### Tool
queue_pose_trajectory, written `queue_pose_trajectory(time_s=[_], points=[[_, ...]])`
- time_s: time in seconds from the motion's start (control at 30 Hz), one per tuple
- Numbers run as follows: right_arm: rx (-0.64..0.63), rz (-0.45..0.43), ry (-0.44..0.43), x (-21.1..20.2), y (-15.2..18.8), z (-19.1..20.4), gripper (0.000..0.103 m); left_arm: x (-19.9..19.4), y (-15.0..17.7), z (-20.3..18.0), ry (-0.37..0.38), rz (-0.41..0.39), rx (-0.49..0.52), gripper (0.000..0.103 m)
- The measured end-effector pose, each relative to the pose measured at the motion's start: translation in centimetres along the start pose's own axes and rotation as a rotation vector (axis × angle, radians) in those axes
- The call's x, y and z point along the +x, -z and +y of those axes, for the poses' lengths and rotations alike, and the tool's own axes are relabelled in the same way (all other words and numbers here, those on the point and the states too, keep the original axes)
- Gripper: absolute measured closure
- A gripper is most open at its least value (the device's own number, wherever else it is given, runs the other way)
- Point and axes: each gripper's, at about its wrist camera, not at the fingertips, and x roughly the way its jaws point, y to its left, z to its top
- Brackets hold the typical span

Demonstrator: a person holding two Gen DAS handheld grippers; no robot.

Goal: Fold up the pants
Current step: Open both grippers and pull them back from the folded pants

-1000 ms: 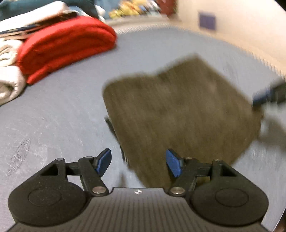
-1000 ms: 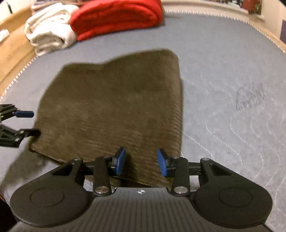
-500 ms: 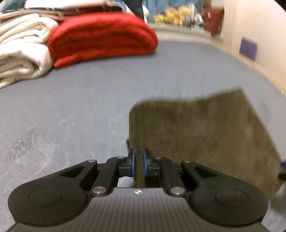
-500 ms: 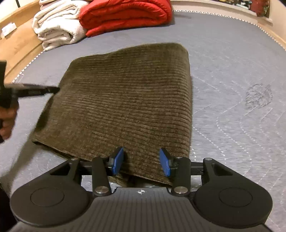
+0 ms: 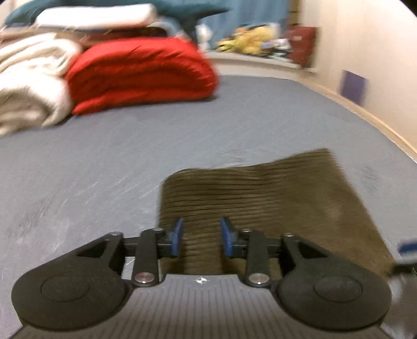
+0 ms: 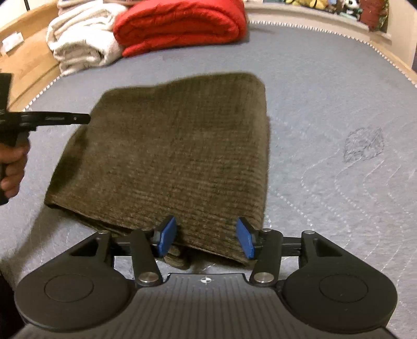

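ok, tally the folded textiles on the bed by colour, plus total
Brown: 1, the folded corduroy pants
Red: 1, the folded red blanket
Cream: 1, the folded cream blanket
Total: 3 on the grey mattress. The pile behind them is too blurred to count.

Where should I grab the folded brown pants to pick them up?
Probably the near edge of the brown pants, where the stacked layers end by the right gripper. Slide in low and flat from that side so one finger goes under the stack and one over it. Both grippers are open, and the bundle lies flat on the grey mattress.
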Motion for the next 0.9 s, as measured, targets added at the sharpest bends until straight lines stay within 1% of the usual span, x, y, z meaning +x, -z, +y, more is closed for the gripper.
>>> queue_pose_trajectory(time_s=[0.03,0.07,0.1,0.13,0.17,0.23,0.27,0.3,0.33,0.37,0.4,0.43,0.47,0.53,0.57,0.6,0.67,0.7,0.77,0.8,0.83,0.9], points=[[0.006,0.000,0.012,-0.1,0.1,-0.1,0.046,0.1,0.4,-0.6,-0.013,0.015,0.060,0.065],[0.010,0.011,0.028,0.0,0.3,-0.3,0.044,1.1,1.3,-1.0,-0.050,0.070,0.113,0.065],[0.010,0.036,0.055,0.4,0.5,-0.4,0.044,2.4,2.5,-1.1,-0.074,0.152,0.143,0.062],[0.009,0.064,0.080,0.9,0.8,-0.3,0.042,2.9,3.7,-0.9,-0.071,0.146,0.151,0.059],[0.014,0.102,0.103,1.4,1.1,-0.3,0.036,2.4,3.6,-1.1,-0.078,0.130,0.154,0.057],[0.019,0.168,0.159,2.1,1.7,0.2,0.034,1.2,2.9,-1.6,-0.097,0.167,0.129,0.056],[0.012,0.168,0.206,1.9,1.9,0.8,0.034,0.6,2.6,-1.8,-0.100,0.178,0.113,0.048],[0.002,0.148,0.234,1.4,1.9,1.6,0.034,-0.2,2.5,-2.0,-0.095,0.170,0.100,0.041],[-0.003,0.118,0.244,0.7,1.7,2.4,0.034,-1.1,2.4,-2.3,-0.091,0.146,0.092,0.024],[0.001,0.072,0.245,-0.4,1.5,3.3,0.031,-2.1,2.5,-2.6,-0.088,0.118,0.092,0.014],[0.013,0.022,0.244,-1.6,1.2,4.1,0.028,-3.5,2.3,-3.2,-0.078,0.079,0.098,0.013],[0.026,-0.030,0.243,-2.9,0.9,4.8,0.021,-4.9,2.3,-3.6,-0.070,0.048,0.104,0.013],[0.040,-0.082,0.245,-4.1,0.7,5.4,0.014,-6.3,2.0,-4.1,-0.075,0.022,0.109,0.009],[0.084,-0.187,0.258,-7.1,0.0,6.6,0.008,-9.2,1.4,-4.5,-0.118,-0.030,0.084,0.001],[0.118,-0.229,0.262,-8.5,-0.2,7.0,0.004,-10.9,1.2,-4.4,-0.120,-0.070,0.057,0.001],[0.166,-0.269,0.263,-10.0,-0.4,7.2,0.002,-12.6,1.3,-4.6,-0.102,-0.103,0.042,0.001],[0.269,-0.334,0.247,-12.5,0.0,7.3,0.001,-15.3,1.4,-4.4,-0.093,-0.134,0.001,0.001],[0.320,-0.351,0.233,-13.6,0.4,7.3,0.001,-16.5,1.6,-4.2,-0.097,-0.144,-0.041,0.001],[0.387,-0.350,0.223,-14.9,1.2,7.4,0.001,-18.0,2.3,-4.2,-0.079,-0.148,-0.105,0.000],[0.406,-0.335,0.223,-15.4,1.5,7.6,0.001,-18.4,2.8,-4.3,-0.073,-0.135,-0.127,0.000],[0.409,-0.321,0.222,-15.6,1.7,7.6,0.001,-18.4,3.4,-4.5,-0.076,-0.112,-0.144,0.000],[0.373,-0.301,0.215,-15.6,2.3,7.9,0.001,-17.6,5.1,-5.1,-0.109,-0.064,-0.160,0.000]])
